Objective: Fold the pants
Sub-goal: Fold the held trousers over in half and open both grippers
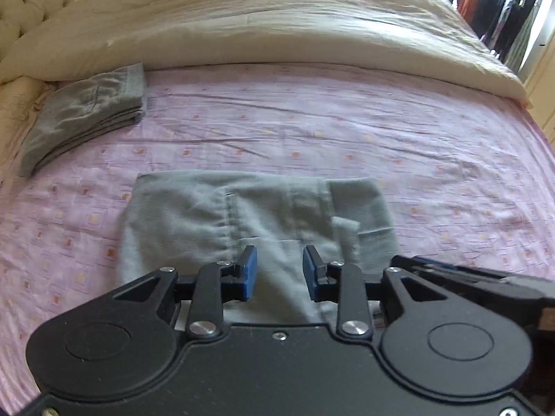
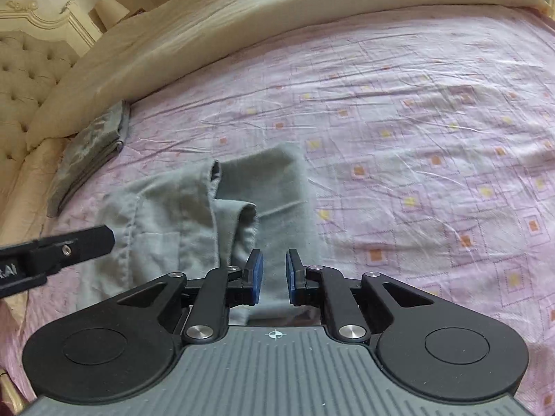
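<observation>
The light grey-green pants (image 1: 249, 215) lay partly folded on the pink patterned bed sheet (image 1: 416, 145), near the bed's front edge, directly beneath both grippers. In the left wrist view the left gripper (image 1: 279, 270) hung over the near part of the cloth with its blue pads parted and nothing pinched between them. In the right wrist view the right gripper (image 2: 274, 275) stood likewise over the pants, jaws a little apart, pads clear of the fabric.

The fold looked untidy: a loose flap (image 2: 244, 222) was curled up at about 11 o'clock from the right gripper, and the edge toward 12 o'clock was not squared. To finish this step well, each gripper should probably come down on a near corner, nip only the top layers, and carry them evenly toward 12 o'clock so the edges meet. Flattening the curled flap first would likely spare a lumpy result.

A darker folded garment (image 1: 83, 111) sat at 10 o'clock by the cream duvet (image 1: 277, 27), a likely model for the finished shape.
</observation>
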The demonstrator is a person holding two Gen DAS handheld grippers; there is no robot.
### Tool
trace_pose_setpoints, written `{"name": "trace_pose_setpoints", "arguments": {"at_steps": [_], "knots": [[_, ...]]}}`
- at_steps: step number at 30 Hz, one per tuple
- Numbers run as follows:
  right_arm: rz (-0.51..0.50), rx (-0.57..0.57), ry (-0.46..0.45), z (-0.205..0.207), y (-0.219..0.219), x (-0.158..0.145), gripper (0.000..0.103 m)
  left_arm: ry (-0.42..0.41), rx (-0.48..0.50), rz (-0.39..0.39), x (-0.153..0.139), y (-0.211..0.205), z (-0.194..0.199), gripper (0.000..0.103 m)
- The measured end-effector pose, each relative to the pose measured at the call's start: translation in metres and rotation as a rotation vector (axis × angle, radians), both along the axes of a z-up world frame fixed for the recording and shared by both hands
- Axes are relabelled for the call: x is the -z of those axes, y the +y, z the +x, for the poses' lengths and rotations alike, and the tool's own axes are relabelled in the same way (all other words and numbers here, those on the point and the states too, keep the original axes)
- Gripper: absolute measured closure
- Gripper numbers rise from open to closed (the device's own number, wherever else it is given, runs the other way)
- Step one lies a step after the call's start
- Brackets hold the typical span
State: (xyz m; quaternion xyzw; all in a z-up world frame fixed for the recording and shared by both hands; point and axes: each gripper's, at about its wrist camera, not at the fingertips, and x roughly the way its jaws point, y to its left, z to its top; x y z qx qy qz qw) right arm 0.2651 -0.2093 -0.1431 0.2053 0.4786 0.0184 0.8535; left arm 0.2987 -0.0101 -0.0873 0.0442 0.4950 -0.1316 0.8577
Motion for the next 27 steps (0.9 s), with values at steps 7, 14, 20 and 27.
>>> {"name": "trace_pose_setpoints", "arguments": {"at_steps": [7, 14, 20, 27], "knots": [[0.028, -0.022, 0.02, 0.023, 0.03, 0.015, 0.068, 0.199, -0.104, 0.177, 0.078, 0.074, 0.023, 0.064], [0.003, -0.043, 0.051, 0.033, 0.038, 0.042, 0.06, 0.207, -0.016, 0.185, 0.094, 0.083, 0.01, 0.066], [0.078, -0.008, 0.062, 0.029, 0.035, 0.052, 0.053, 0.163, -0.091, 0.085, 0.066, 0.113, -0.002, 0.064], [0.128, -0.019, 0.094, 0.034, 0.039, 0.052, 0.065, 0.171, -0.176, 0.105, 0.062, 0.149, -0.003, 0.064]]}}
